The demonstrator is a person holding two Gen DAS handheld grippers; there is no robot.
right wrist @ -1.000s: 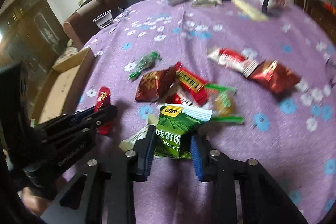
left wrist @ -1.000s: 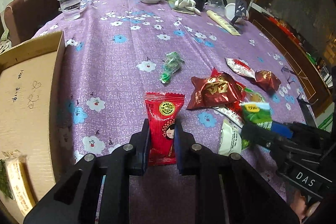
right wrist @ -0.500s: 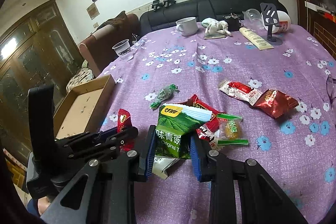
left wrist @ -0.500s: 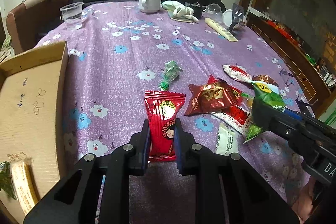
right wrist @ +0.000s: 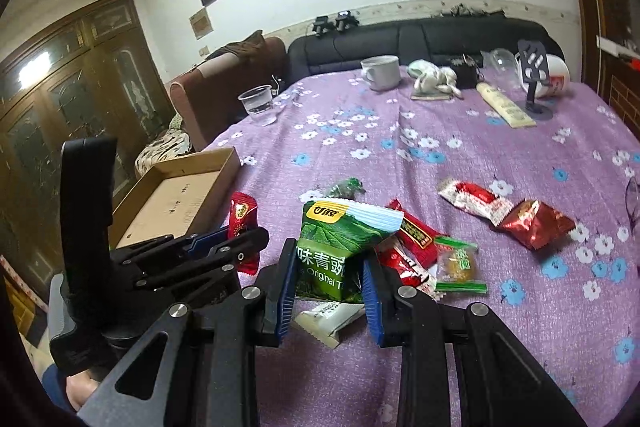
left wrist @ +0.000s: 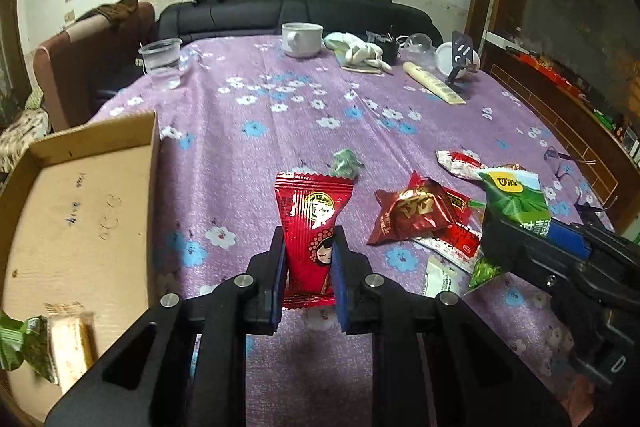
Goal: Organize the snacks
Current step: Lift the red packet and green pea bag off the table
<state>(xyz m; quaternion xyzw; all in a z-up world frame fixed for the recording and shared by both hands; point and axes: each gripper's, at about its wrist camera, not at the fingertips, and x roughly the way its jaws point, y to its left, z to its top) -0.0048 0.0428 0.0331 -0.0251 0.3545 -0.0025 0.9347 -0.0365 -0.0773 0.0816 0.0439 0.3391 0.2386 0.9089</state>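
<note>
1. Lower centre, the left gripper pinches a red packet held off the counter.
2. The right gripper pinches a green bag.
3. Lower left, the box holds a couple of snacks.
4. Several packets remain mid-frame; judging by this, the task is early.

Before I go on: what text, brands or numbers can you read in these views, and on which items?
"Original T", cut off by the gripper fingers, with large Chinese characters above it: green packet in the right gripper.
Yellow logo on that packet: too blurred to read.
Red packet in the left gripper: round emblem, unreadable.
Cardboard box: handwritten marks, illegible.
Other wrappers: too small or blurred.
</note>
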